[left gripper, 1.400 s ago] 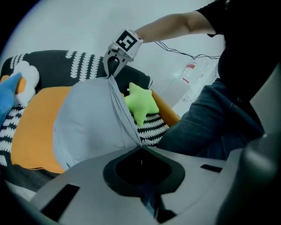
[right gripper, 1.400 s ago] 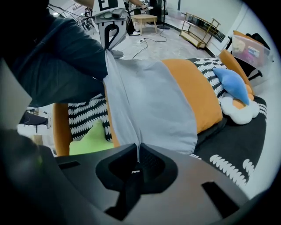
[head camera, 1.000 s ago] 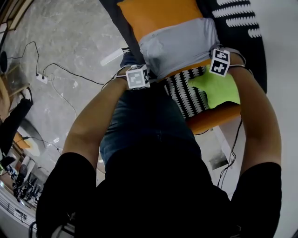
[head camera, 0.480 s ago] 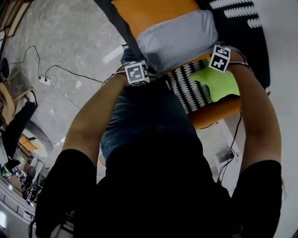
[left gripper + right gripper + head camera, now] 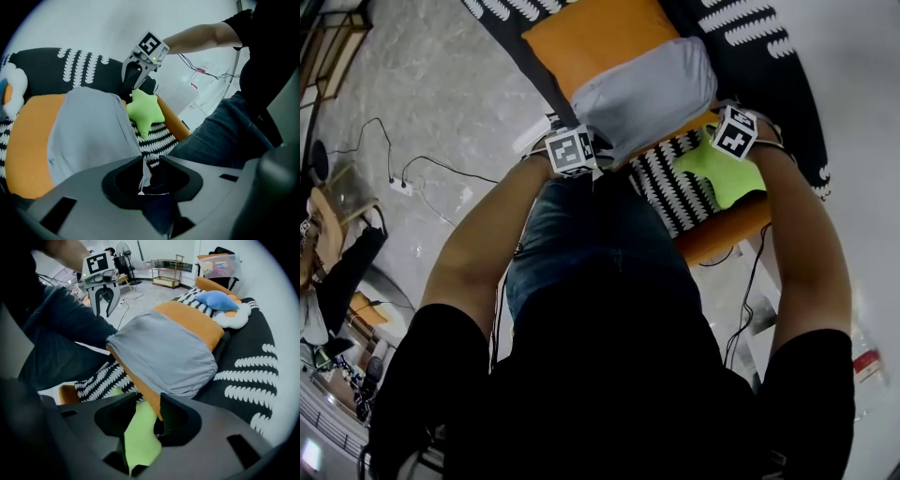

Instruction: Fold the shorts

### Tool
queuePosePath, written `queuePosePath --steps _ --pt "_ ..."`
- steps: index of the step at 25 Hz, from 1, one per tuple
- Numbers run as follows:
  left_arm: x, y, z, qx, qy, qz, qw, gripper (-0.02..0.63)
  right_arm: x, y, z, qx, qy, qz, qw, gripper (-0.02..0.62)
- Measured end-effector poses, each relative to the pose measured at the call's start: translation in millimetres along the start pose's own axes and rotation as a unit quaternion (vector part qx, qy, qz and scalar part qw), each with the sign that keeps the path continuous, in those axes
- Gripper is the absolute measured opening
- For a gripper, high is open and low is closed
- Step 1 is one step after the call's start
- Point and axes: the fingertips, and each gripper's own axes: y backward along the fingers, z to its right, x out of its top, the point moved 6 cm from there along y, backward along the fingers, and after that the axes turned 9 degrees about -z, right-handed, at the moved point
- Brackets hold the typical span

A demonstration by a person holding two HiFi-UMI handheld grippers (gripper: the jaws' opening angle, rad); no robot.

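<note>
In the head view, the grey shorts (image 5: pixel 647 94) lay doubled over on an orange cushion (image 5: pixel 581 42), at about 12 o'clock from the person. The left claw (image 5: pixel 574 155) sat at their 7 o'clock corner and the right claw (image 5: pixel 736 134) at their 4 o'clock edge. A green star pillow (image 5: pixel 722 173) lay just beneath the right one.

In the left gripper view, the left claw (image 5: pixel 150 164) had just been opening and its jaws stood apart. Only a thin white sliver (image 5: pixel 142 174) showed in the gap, possibly a thread or label; it was too small to tell. The shorts (image 5: pixel 89 136) lay at 11 o'clock, clear of the pads.

In the right gripper view, the right claw (image 5: pixel 147 411) had likewise just been opening. Its jaws were parted, with the pillow (image 5: pixel 138 437) showing through below them, apparently not pinched. The shorts (image 5: pixel 164 352) spread at 12 o'clock, and the left claw (image 5: pixel 103 305) hung beyond at 11.

The cloth looked thin, light and limp. It would likely sag and slide on the cushion, and the layers could part. The sounder hold seemed to be the two near corners of the folded edge, pinching all layers together.
</note>
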Motion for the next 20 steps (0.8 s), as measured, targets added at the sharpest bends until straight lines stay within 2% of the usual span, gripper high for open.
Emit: queuePosePath --steps 5,8,13,20 --pt "22.7 43.2 -4.6 0.014 -0.013 -0.001 0.9998 0.124 -7.1 34.7 -6.2 -0.027 -0.068 0.038 0.997 0.158" --pt "36.1 63.3 -4.3 0.021 -0.023 -0.004 0.9995 0.124 -12.3 57.1 -10.7 -0.051 -0.112 0.063 0.99 0.146" --pt "72.2 80.4 -10.5 0.038 -0.027 0.034 0.9983 0.14 -32.0 80.4 -17.2 -0.073 -0.199 0.1 0.972 0.176" --pt "120.8 97.7 -30.6 0.055 -0.044 0.041 0.9967 0.147 -51.9 88.5 -34.4 -0.092 -0.297 0.144 0.939 0.179"
